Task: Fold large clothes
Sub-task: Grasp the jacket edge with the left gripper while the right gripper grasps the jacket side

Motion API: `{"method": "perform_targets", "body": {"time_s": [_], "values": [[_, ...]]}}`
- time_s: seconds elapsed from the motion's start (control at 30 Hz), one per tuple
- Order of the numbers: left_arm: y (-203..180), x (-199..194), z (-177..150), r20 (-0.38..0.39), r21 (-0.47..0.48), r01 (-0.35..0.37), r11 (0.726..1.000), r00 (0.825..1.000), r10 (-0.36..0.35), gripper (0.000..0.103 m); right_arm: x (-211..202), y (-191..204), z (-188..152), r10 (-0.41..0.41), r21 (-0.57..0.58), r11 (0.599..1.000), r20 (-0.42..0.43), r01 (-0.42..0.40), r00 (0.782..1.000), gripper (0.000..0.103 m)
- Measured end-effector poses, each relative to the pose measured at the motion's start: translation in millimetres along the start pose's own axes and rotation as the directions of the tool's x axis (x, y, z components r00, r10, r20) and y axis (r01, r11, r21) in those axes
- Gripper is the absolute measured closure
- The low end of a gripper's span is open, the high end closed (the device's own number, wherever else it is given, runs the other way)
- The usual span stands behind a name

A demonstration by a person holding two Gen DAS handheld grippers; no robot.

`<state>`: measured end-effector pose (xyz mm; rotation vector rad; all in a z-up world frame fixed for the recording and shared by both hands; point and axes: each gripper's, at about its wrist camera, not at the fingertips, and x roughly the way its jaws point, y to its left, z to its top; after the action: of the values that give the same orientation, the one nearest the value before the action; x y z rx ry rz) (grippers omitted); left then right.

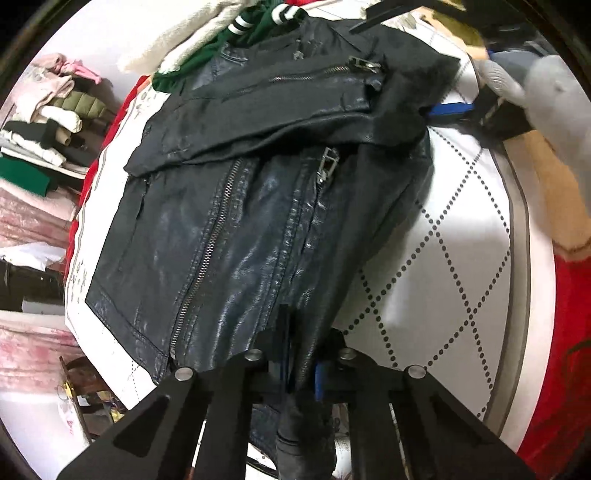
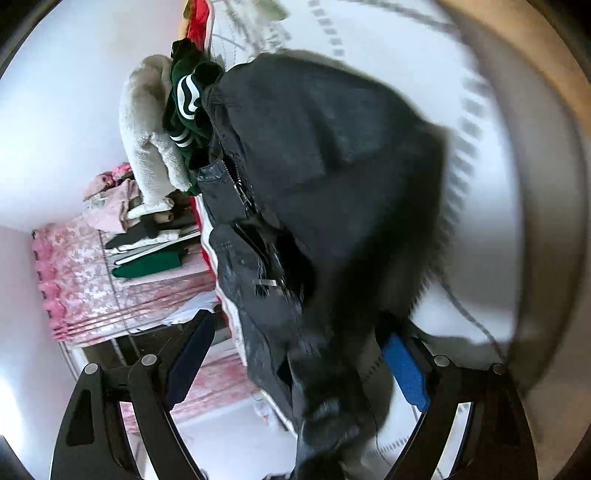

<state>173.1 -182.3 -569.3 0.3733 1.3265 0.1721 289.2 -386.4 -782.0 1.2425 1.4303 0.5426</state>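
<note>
The black leather jacket (image 1: 236,206) lies front side up on the white bedspread (image 1: 436,266), which carries a dotted diamond pattern. One sleeve (image 1: 280,110) is folded across the jacket's upper chest, above the two zipper lines.

The left gripper (image 1: 301,363) sits at the jacket's near hem. Its jaws are pinched together on a fold of the hem leather, with the material bunched between the blue pads.

The right gripper (image 2: 299,363) is at the jacket's fur-trimmed collar (image 1: 424,74) edge, on the far side of the jacket from the left gripper. Its jaws stand wide apart. Dark jacket material lies between the fingers, but the pads do not press on it. The right wrist view is motion-blurred, so finer contact detail cannot be told. A gloved hand (image 1: 543,85) carries this gripper.

Beyond the jacket's collar end, a green garment with white stripes (image 1: 258,26) and a cream fleece garment (image 1: 184,33) lie touching the jacket. A stack of folded clothes (image 1: 48,122) sits well apart from the jacket, off the bedspread.
</note>
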Motion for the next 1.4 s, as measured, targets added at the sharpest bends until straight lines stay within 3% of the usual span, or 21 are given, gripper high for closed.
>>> {"method": "perform_targets", "body": {"time_s": [0.1,0.13,0.17,0.27,0.67,0.93,1.2,1.4], "values": [[3,-6,1,0.008,-0.017,-0.002,1.000,1.000,0.002,0.097,12,19,0,-0.075,-0.046,0.996,0.025,0.076,0.997,0.021],[5,-7,1,0.011,-0.018,-0.005,1.000,1.000,0.006,0.097,16,25,1,-0.120,-0.056,0.991,0.031,0.122,0.992,0.046],[6,-8,2,0.008,-0.022,-0.004,1.000,1.000,0.004,0.097,20,28,2,-0.168,-0.057,0.984,0.031,0.170,0.985,0.061],[11,-10,4,0.007,-0.033,0.004,0.999,1.000,-0.004,0.098,21,32,2,-0.184,-0.044,0.981,0.050,0.187,0.982,0.069],[69,-36,8,0.070,-0.092,0.095,0.991,0.994,-0.089,0.099,1,95,-24,-0.234,-0.070,0.967,0.121,0.244,0.965,0.078],[149,-53,17,0.129,-0.150,0.215,0.965,0.972,-0.196,0.101,17,169,-44,-0.319,-0.099,0.935,0.178,0.340,0.931,0.084],[238,-26,29,0.128,-0.223,0.333,0.916,0.942,-0.311,0.101,93,258,-54,-0.410,-0.146,0.882,0.229,0.448,0.883,0.084],[313,24,37,0.107,-0.330,0.400,0.855,0.916,-0.387,0.100,180,302,-51,-0.491,-0.176,0.829,0.225,0.531,0.842,0.084]]}}
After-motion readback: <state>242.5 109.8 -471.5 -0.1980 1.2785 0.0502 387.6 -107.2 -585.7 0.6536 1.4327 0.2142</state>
